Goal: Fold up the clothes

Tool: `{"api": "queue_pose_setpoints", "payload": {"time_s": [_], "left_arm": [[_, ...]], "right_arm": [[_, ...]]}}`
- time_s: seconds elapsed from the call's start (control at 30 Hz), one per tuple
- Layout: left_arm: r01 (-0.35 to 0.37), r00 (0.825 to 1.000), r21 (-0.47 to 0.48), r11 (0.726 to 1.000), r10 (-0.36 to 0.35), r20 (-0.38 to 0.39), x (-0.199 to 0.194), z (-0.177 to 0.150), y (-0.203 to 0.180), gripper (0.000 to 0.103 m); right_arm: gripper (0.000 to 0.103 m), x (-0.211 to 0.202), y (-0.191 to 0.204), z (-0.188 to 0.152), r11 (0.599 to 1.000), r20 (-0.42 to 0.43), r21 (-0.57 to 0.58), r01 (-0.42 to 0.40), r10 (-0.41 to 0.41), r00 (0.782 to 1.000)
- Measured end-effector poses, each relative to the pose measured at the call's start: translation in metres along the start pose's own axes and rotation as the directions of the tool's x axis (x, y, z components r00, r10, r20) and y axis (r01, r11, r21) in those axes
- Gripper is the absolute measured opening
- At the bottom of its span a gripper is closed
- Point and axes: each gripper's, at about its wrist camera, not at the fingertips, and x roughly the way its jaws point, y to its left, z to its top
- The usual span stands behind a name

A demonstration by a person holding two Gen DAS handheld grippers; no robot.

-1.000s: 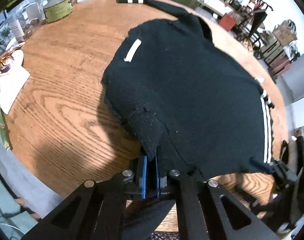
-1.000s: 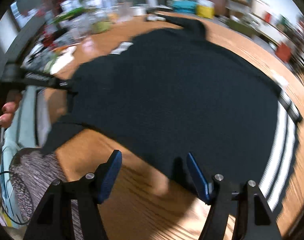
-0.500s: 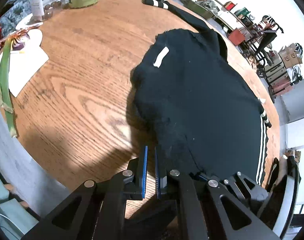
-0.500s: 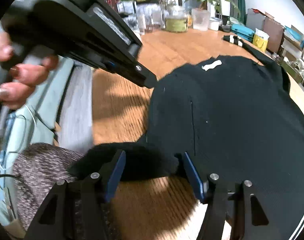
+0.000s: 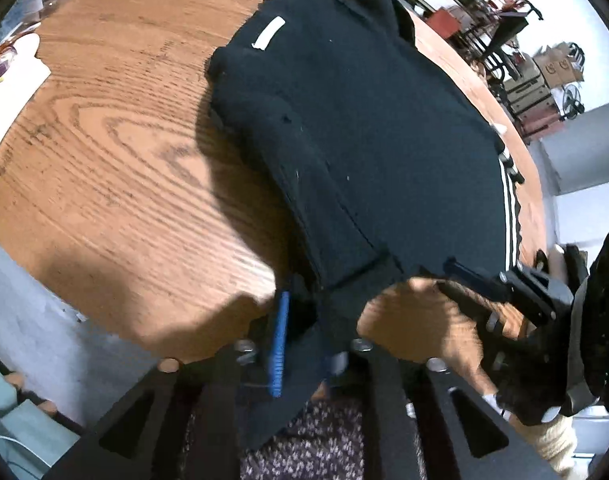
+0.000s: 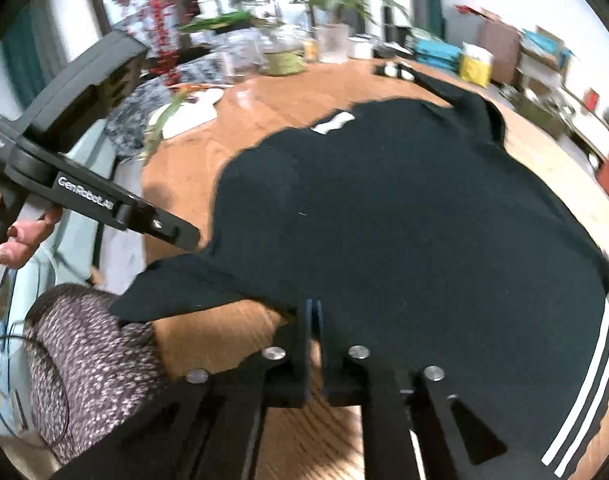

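black sweater (image 6: pixel 404 220) spread on wooden table (image 5: pixel 116 152); right gripper (image 6: pixel 313 316) just closed, pinching its near hem; left gripper (image 5: pixel 304 332) just opening, fabric hanging between its parted jaws.

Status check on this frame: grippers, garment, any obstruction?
Left gripper has just been opening, black sweater hem between its jaws. Right gripper has just closed on the near hem. Nothing in the way.

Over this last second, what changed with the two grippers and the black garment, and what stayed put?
The right gripper, wide open a second ago, has just been closing and now pinches the near hem of the black garment. The left gripper, clamped shut on the hem before, has just been opening; cloth still hangs between its pads. The garment remains spread on the wooden table, white label up.
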Motion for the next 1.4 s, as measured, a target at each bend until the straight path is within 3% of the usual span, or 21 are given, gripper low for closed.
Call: {"api": "queue_pose_setpoints", "payload": {"time_s": [0.03,0.1,0.33,0.4,0.47,0.53,0.63,0.73,0.87,0.93,0.97,1.03,1.1,1.13,1.17,1.2,1.3,1.4], "left_arm": [[0.001,1.0,-0.015,1.0,-0.001,0.005,-0.003,-0.002,0.003,0.042],[0.004,1.0,-0.047,0.999,-0.004,0.015,-0.008,-0.006,0.008,0.048],[-0.037,0.998,-0.21,0.977,0.047,0.041,-0.031,-0.023,0.045,0.048],[-0.033,0.998,-0.228,0.973,0.043,0.039,-0.034,-0.03,0.053,0.048],[-0.028,0.999,-0.23,0.973,0.038,0.039,-0.035,-0.036,0.056,0.048],[-0.017,0.999,-0.222,0.975,0.028,0.044,-0.035,-0.038,0.057,0.048],[-0.006,0.998,-0.197,0.98,0.017,0.054,-0.038,-0.04,0.05,0.048],[-0.014,0.997,-0.17,0.985,0.028,0.077,-0.044,-0.038,0.038,0.048],[0.003,0.994,-0.149,0.989,0.013,0.111,-0.053,-0.038,0.028,0.048],[-0.007,0.992,-0.131,0.991,0.023,0.122,-0.053,-0.04,0.024,0.048],[-0.017,0.992,-0.122,0.992,0.032,0.121,-0.053,-0.04,0.023,0.048],[-0.033,0.993,-0.102,0.994,0.044,0.113,-0.049,-0.039,0.021,0.048],[-0.045,0.994,-0.09,0.995,0.054,0.099,-0.046,-0.036,0.017,0.048],[-0.051,0.994,-0.085,0.995,0.058,0.093,-0.044,-0.033,0.016,0.048],[-0.051,0.994,-0.084,0.995,0.059,0.088,-0.041,-0.031,0.015,0.048],[-0.05,0.995,-0.086,0.995,0.057,0.083,-0.038,-0.028,0.013,0.048],[-0.064,0.994,-0.101,0.993,0.072,0.081,-0.032,-0.024,0.01,0.048],[-0.081,0.992,-0.122,0.989,0.092,0.085,-0.033,-0.026,0.014,0.048]], "right_arm": [[0.049,0.003,0.006,0.002,1.0,-0.002,-0.024,-0.018,0.018,1.0],[0.048,0.011,0.021,0.009,0.996,-0.012,-0.079,-0.045,0.045,0.999],[0.06,0.059,0.065,0.025,0.97,-0.085,-0.231,-0.079,0.061,0.995],[0.046,0.062,0.066,0.024,0.971,-0.079,-0.225,-0.083,0.067,0.995],[0.016,0.054,0.06,0.021,0.979,-0.054,-0.18,-0.095,0.086,0.995],[0.01,0.043,0.054,0.018,0.985,-0.023,-0.143,-0.094,0.091,0.996],[0.008,0.016,0.042,0.016,0.993,0.05,-0.093,-0.072,0.077,0.996],[0.008,-0.015,0.025,0.018,0.999,0.141,-0.04,-0.005,0.011,0.99],[0.008,-0.046,-0.029,0.016,0.978,0.193,0.131,0.162,-0.186,0.964],[0.007,-0.053,-0.064,0.006,0.927,0.139,0.247,0.284,-0.323,0.936],[0.007,-0.053,-0.084,-0.003,0.883,0.064,0.298,0.363,-0.398,0.915],[0.012,-0.054,-0.113,-0.026,0.831,-0.059,0.355,0.429,-0.438,0.897],[0.02,-0.064,-0.121,-0.04,0.834,-0.073,0.374,0.406,-0.409,0.909],[0.031,-0.071,-0.119,-0.044,0.847,-0.053,0.369,0.382,-0.391,0.919],[0.043,-0.079,-0.113,-0.044,0.872,-0.017,0.344,0.347,-0.363,0.932],[0.048,-0.084,-0.103,-0.04,0.903,0.016,0.304,0.304,-0.324,0.946],[0.049,-0.083,-0.065,-0.022,0.973,0.076,0.163,0.162,-0.176,0.982],[0.05,-0.06,-0.027,-0.007,0.998,0.07,0.042,0.039,-0.041,0.997]]}}
